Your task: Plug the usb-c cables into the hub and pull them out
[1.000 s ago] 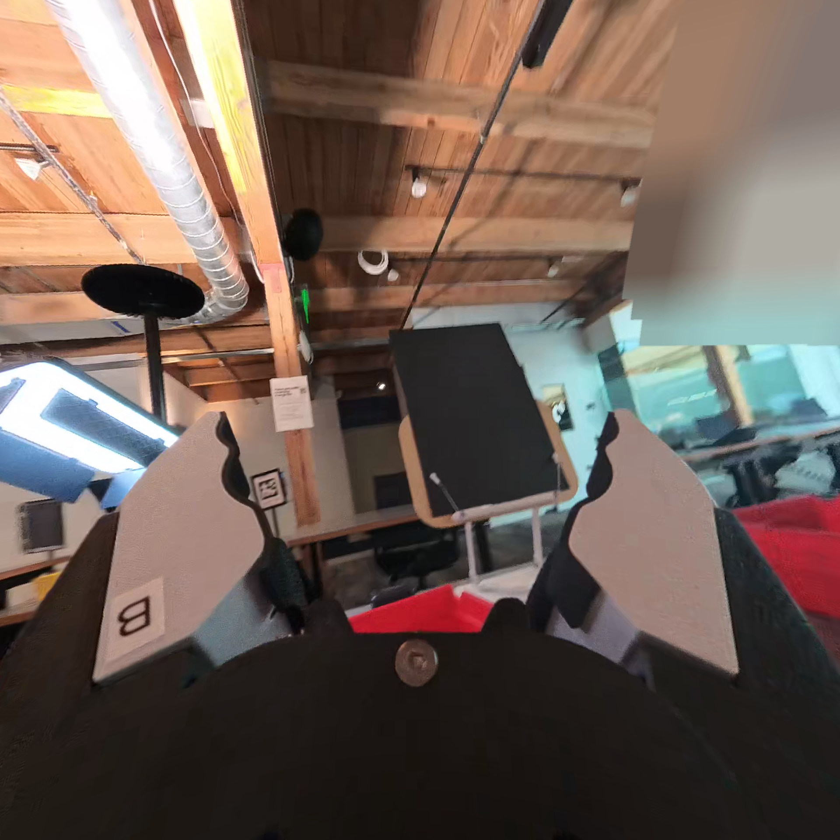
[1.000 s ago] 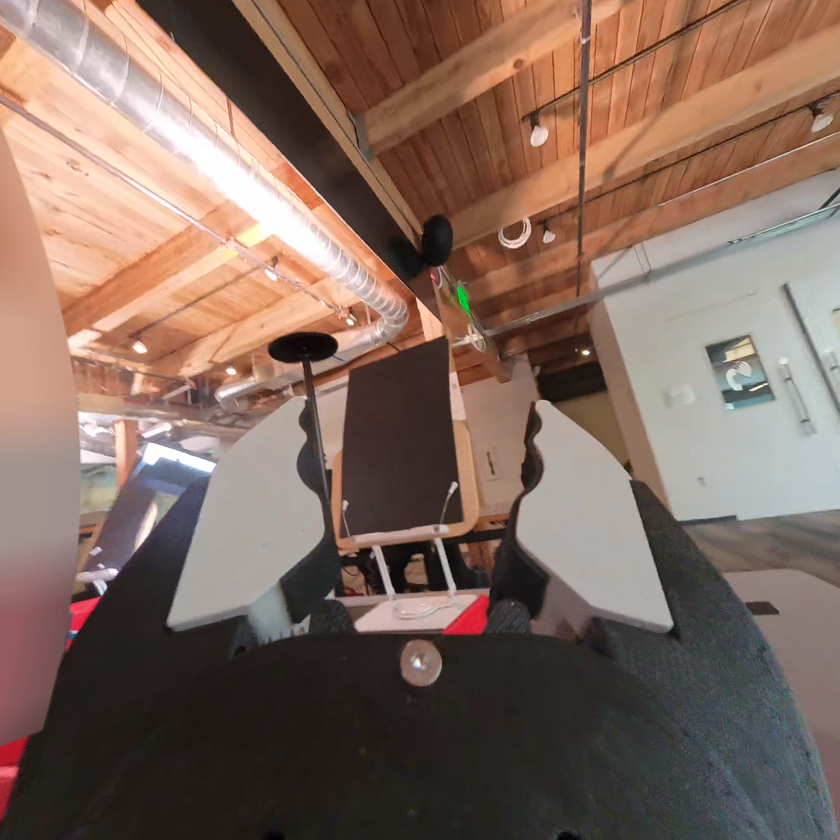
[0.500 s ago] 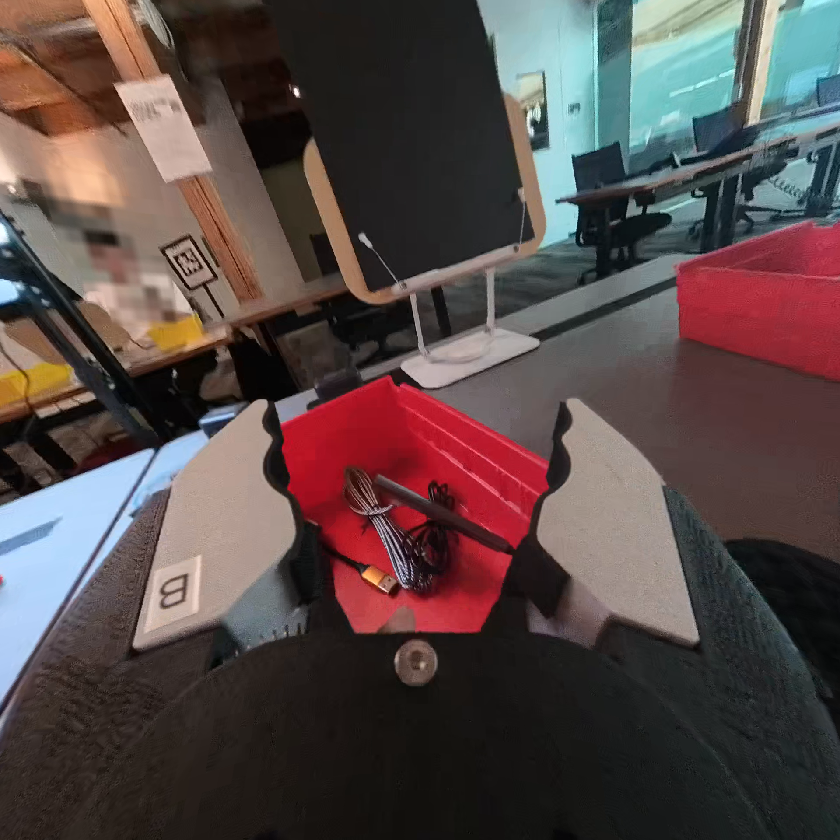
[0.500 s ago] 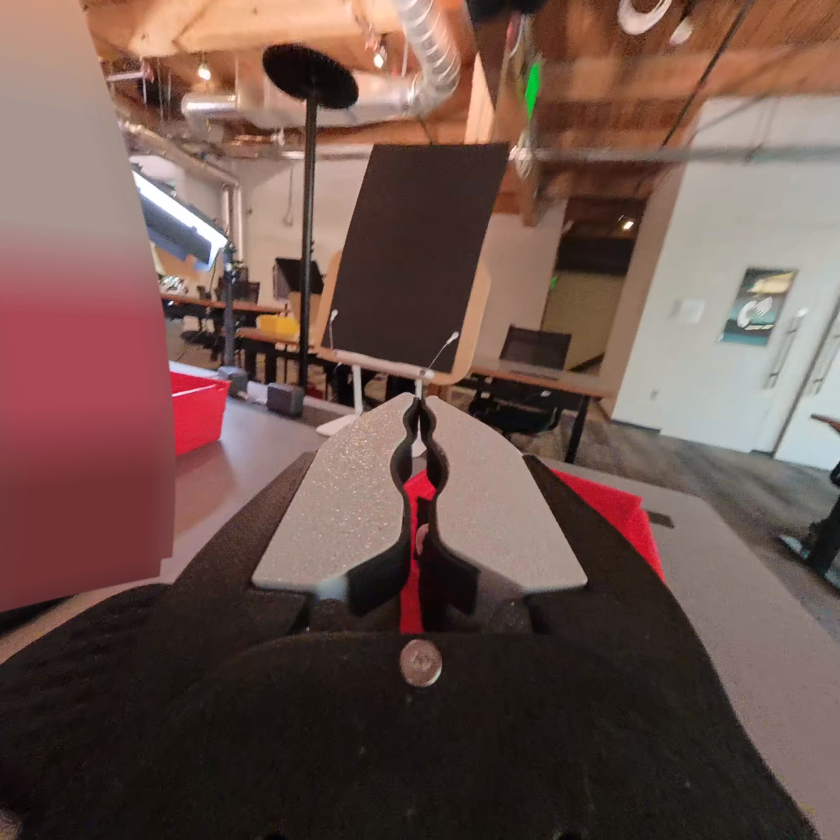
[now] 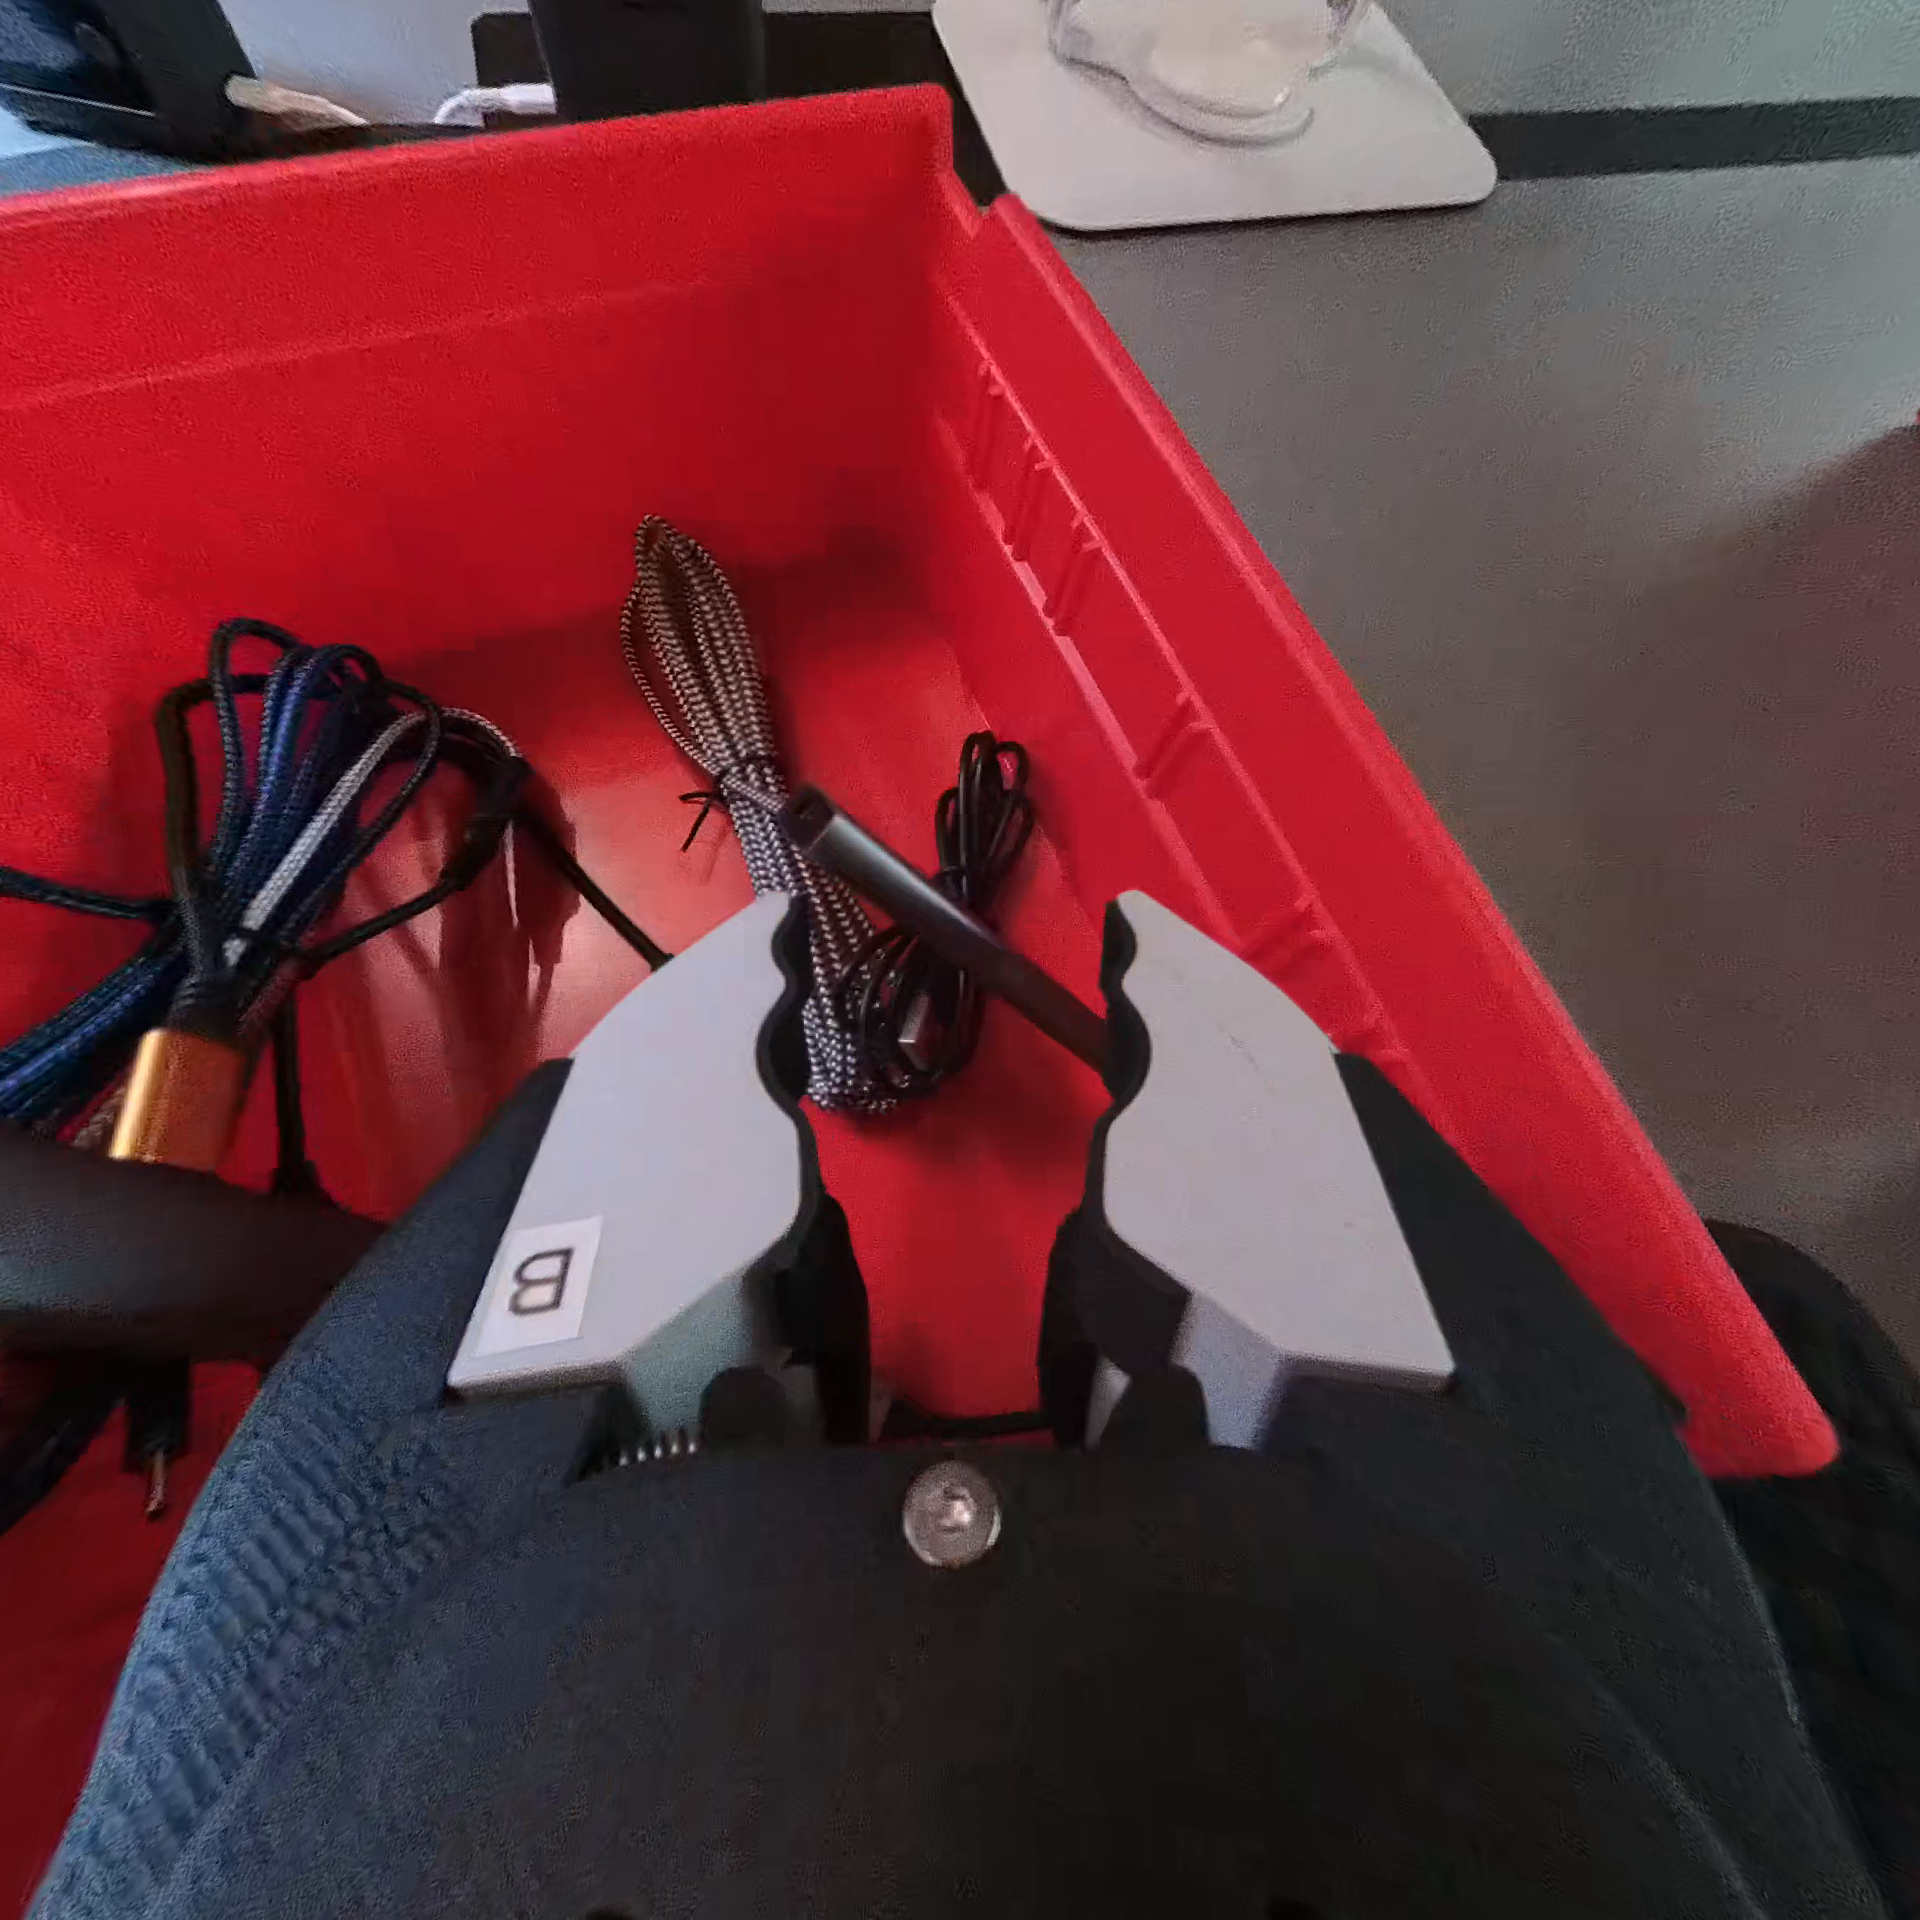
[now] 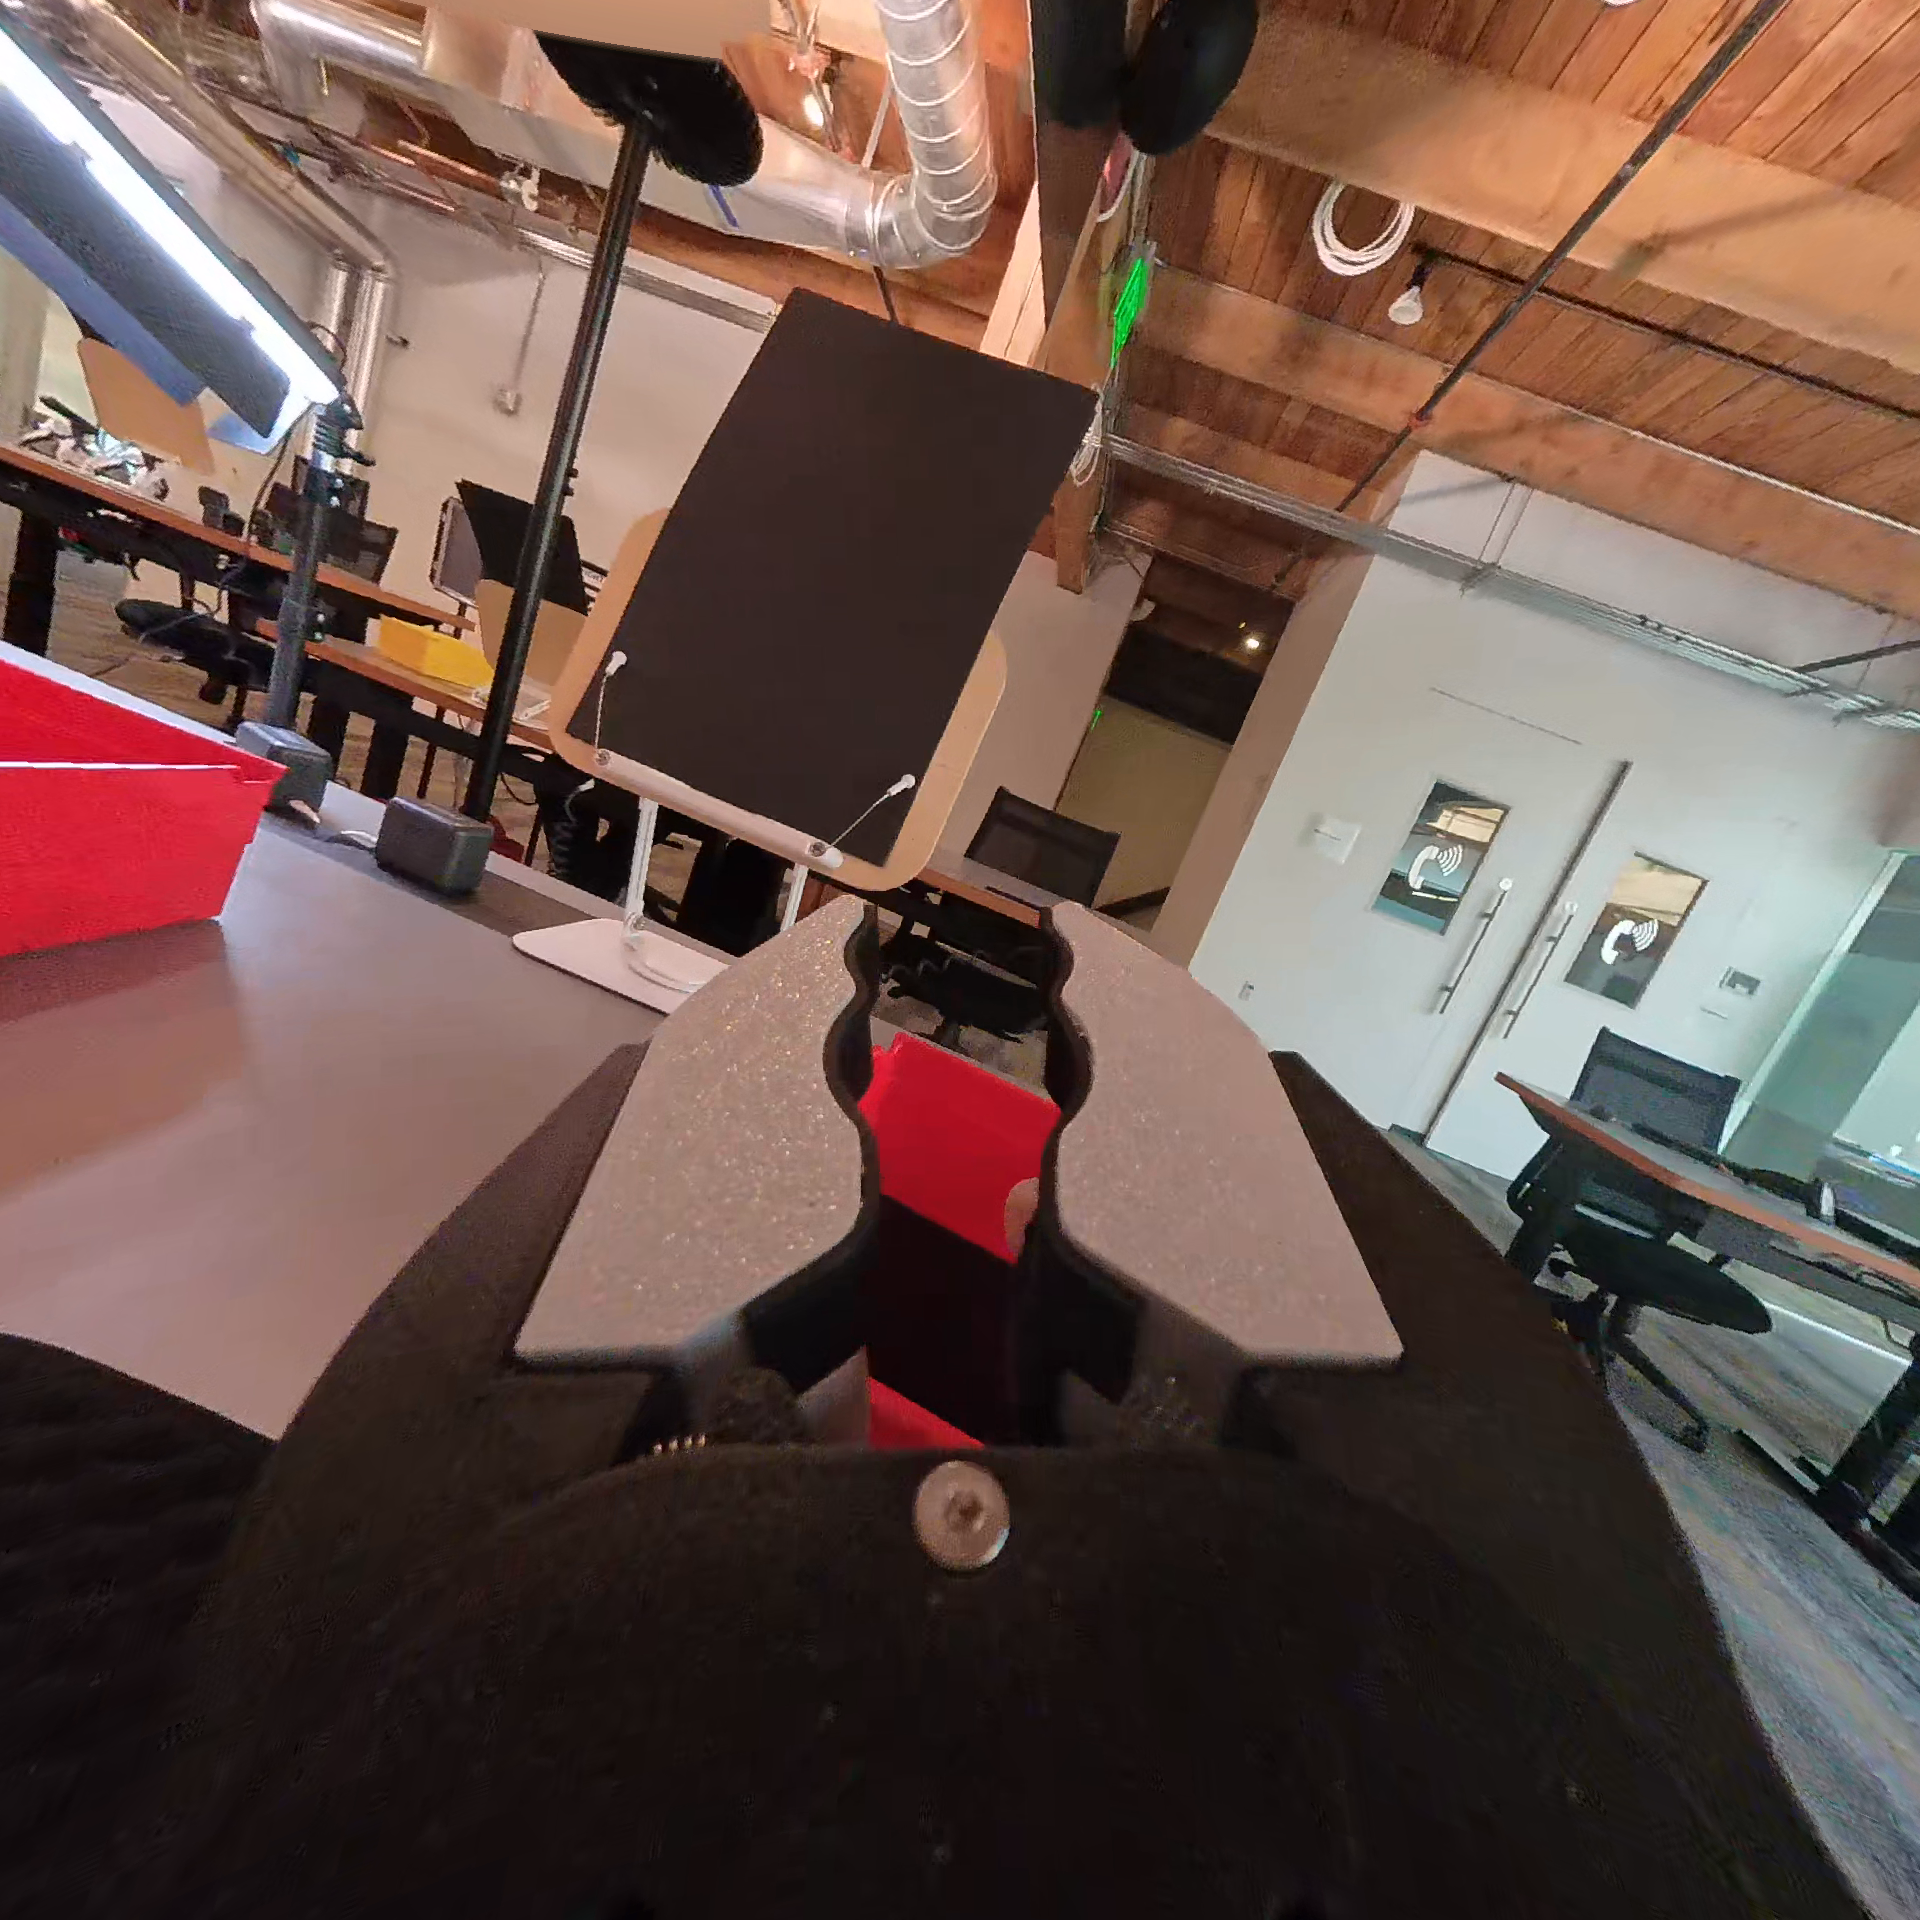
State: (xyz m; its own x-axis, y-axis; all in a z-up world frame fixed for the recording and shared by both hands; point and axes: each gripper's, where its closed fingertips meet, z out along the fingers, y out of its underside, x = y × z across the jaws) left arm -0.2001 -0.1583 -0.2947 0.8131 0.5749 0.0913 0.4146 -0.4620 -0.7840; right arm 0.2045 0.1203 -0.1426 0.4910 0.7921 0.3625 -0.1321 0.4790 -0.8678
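Note:
In the left wrist view a red bin (image 5: 1195, 727) holds several coiled cables. A slim dark grey hub (image 5: 935, 914) lies slantwise on a black-and-white braided cable bundle (image 5: 696, 665) and a thin black cable (image 5: 982, 821). A blue and black cable bundle with a gold plug (image 5: 177, 1081) lies at the left. My left gripper (image 5: 948, 914) is open and empty, just above the hub and braided bundle. My right gripper (image 6: 956, 920) is partly open and empty, held over the grey table with a red bin (image 6: 956, 1122) showing between its fingers.
A white stand base (image 5: 1195, 125) sits behind the bin; it carries a black board (image 6: 831, 623). A second red bin (image 6: 104, 831) is at the left of the grey table (image 6: 260, 1091). A black pole on a weighted foot (image 6: 431, 847) stands at the back. The left gripper's tips are roughly 50 cm from the right gripper's.
Both views tilted down from the ceiling. My left gripper dropped into the red bin close to the hub and narrowed a little. My right gripper shut half a second ago and has partly reopened.

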